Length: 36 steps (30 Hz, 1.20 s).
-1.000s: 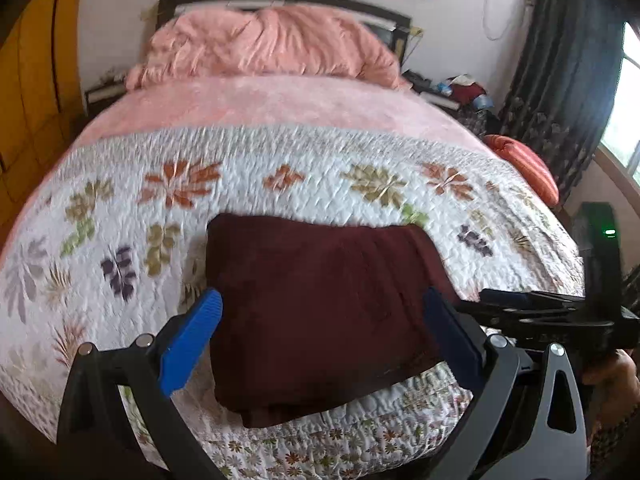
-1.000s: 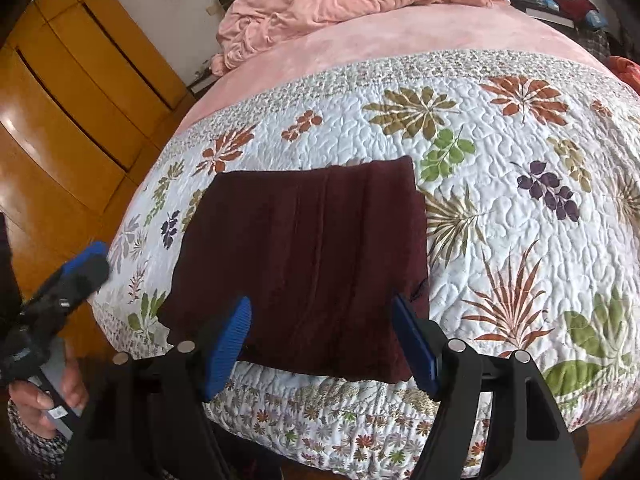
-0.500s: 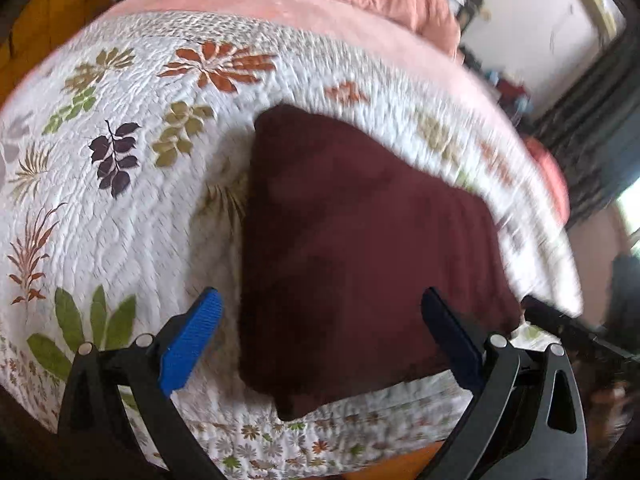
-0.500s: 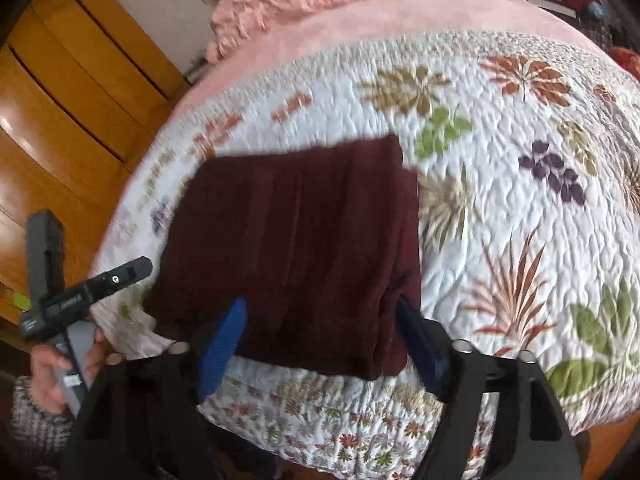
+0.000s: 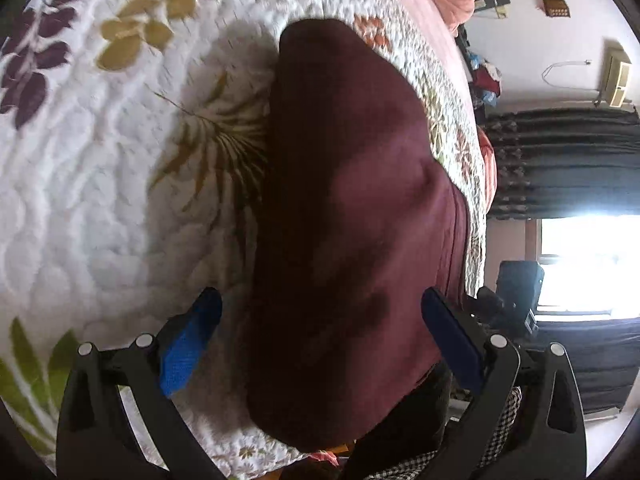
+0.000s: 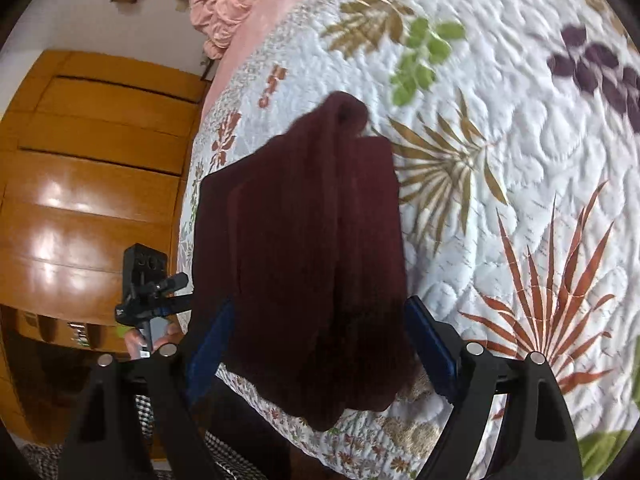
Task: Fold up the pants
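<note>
The dark maroon pants [image 5: 352,216] lie folded into a thick rectangle near the foot edge of the bed, on the white floral quilt [image 5: 100,168]. My left gripper [image 5: 320,340] is open, its blue pads either side of the pants' left end, close above the cloth. My right gripper [image 6: 320,348] is open, its pads straddling the right end of the pants [image 6: 304,240]. Neither holds any cloth. The left gripper shows in the right wrist view [image 6: 148,292] beyond the pants, held by a hand.
The quilt [image 6: 500,160] spreads over the bed beyond the pants. Pink bedding [image 6: 224,4] is piled at the head. A wooden wardrobe [image 6: 80,184] stands left of the bed. Dark curtains [image 5: 560,160] and a bright window [image 5: 588,260] stand to the right.
Both grippers have dropped closer to the pants and rolled inward, so each now straddles one end of the folded stack. The pants have not moved.
</note>
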{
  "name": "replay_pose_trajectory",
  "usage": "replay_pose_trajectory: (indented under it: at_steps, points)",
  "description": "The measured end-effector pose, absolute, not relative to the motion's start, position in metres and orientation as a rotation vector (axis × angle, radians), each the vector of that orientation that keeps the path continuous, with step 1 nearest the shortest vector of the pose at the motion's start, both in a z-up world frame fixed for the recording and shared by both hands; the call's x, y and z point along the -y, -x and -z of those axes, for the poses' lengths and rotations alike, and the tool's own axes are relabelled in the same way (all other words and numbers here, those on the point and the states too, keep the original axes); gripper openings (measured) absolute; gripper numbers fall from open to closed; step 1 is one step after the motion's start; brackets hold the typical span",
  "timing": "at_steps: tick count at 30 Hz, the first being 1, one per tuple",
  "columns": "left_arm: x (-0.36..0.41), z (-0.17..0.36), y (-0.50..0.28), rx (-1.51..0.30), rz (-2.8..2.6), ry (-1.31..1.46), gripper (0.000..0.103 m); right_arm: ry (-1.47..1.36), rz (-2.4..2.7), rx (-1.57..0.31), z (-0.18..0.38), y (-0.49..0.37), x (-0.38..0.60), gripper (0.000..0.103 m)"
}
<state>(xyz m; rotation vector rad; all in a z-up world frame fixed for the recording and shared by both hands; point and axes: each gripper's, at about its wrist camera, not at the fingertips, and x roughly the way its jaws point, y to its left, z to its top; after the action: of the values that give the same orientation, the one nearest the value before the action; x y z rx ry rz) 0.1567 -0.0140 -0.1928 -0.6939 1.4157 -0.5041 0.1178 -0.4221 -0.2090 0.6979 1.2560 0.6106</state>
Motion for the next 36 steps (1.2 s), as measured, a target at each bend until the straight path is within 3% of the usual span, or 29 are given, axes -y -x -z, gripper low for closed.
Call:
replay_pose_trajectory:
  at_steps: [11, 12, 13, 16, 19, 28, 36]
  points:
    - [0.051, 0.210, -0.168, -1.496, 0.593, 0.731, 0.098, -0.773, -0.686, -1.288, 0.240, -0.137, 0.409, 0.087]
    - [0.051, 0.209, -0.167, -1.502, 0.577, 0.732, 0.093, -0.770, -0.684, -1.285, 0.239, -0.139, 0.408, 0.087]
    - [0.050, 0.210, -0.166, -1.516, 0.541, 0.722, 0.077, -0.758, -0.680, -1.282, 0.238, -0.140, 0.406, 0.084]
    - [0.046, 0.209, -0.164, -1.542, 0.481, 0.713, 0.055, -0.663, -0.651, -1.264, 0.228, -0.133, 0.400, 0.054]
    - [0.048, 0.198, -0.159, -1.497, 0.493, 0.728, 0.040, -0.659, -0.646, -1.235, 0.220, -0.126, 0.399, 0.043]
    - [0.064, 0.159, -0.157, -1.340, 0.560, 0.796, 0.037, -0.536, -0.621, -1.132, 0.163, -0.117, 0.383, 0.038]
    - [0.105, 0.116, -0.202, -1.226, 0.600, 0.720, 0.037, -0.440, -0.575, -1.024, 0.110, -0.155, 0.401, 0.038]
